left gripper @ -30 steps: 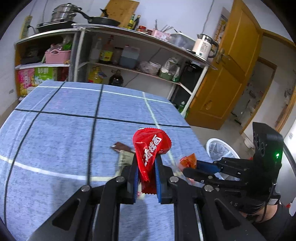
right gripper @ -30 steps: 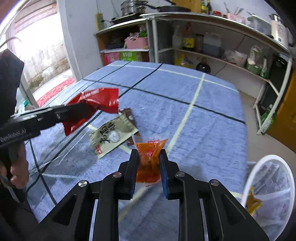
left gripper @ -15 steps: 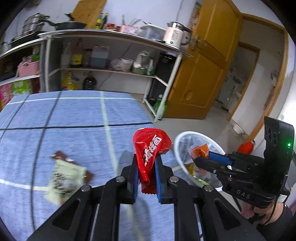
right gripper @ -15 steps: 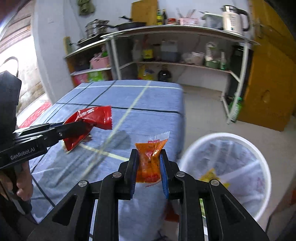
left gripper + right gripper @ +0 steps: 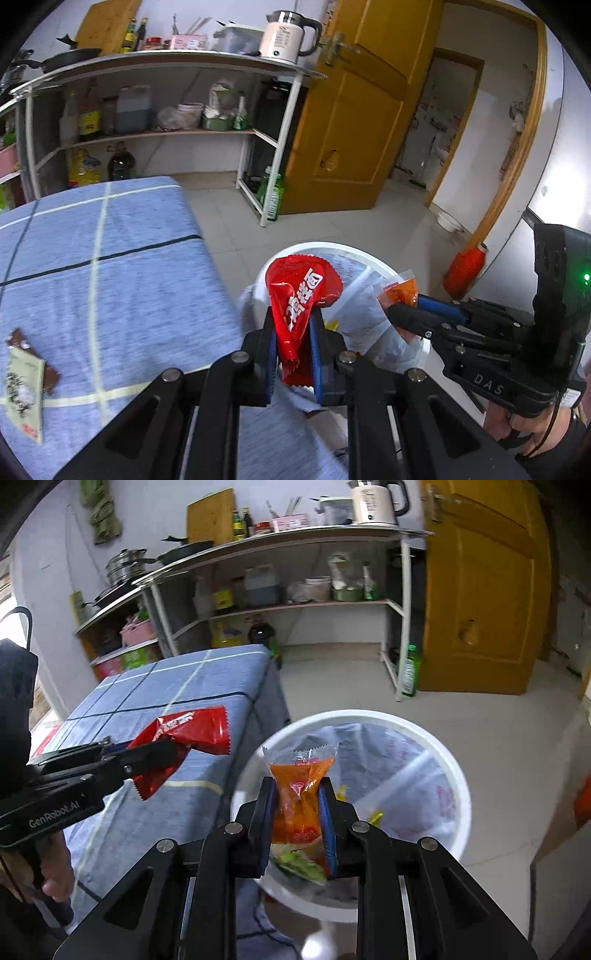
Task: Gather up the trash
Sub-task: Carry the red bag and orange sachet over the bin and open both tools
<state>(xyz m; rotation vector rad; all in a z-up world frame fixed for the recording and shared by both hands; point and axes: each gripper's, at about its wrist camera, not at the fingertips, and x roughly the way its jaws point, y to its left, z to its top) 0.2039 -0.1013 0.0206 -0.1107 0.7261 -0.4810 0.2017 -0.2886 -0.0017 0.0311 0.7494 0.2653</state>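
My left gripper (image 5: 291, 332) is shut on a red snack wrapper (image 5: 301, 291) and holds it at the near rim of the white trash bin (image 5: 354, 254). It also shows in the right wrist view (image 5: 166, 753) with the wrapper (image 5: 192, 731) over the table edge. My right gripper (image 5: 299, 812) is shut on an orange sauce packet (image 5: 301, 786) above the bin's (image 5: 458, 775) open mouth. The right gripper (image 5: 399, 306) and packet (image 5: 399, 290) also show in the left wrist view. The bin is lined with a clear bag and holds some trash.
A beige packet (image 5: 22, 391) on a brown wrapper (image 5: 18, 338) lies on the blue-clothed table (image 5: 110, 280). A shelf rack (image 5: 280, 605) with bottles stands behind, a yellow door (image 5: 480, 590) to the right, a red object (image 5: 463, 269) on the tiled floor.
Both grippers have swung right, off the table, with their wrappers. The right one now hangs over the bin mouth and the left one is at the bin's rim.
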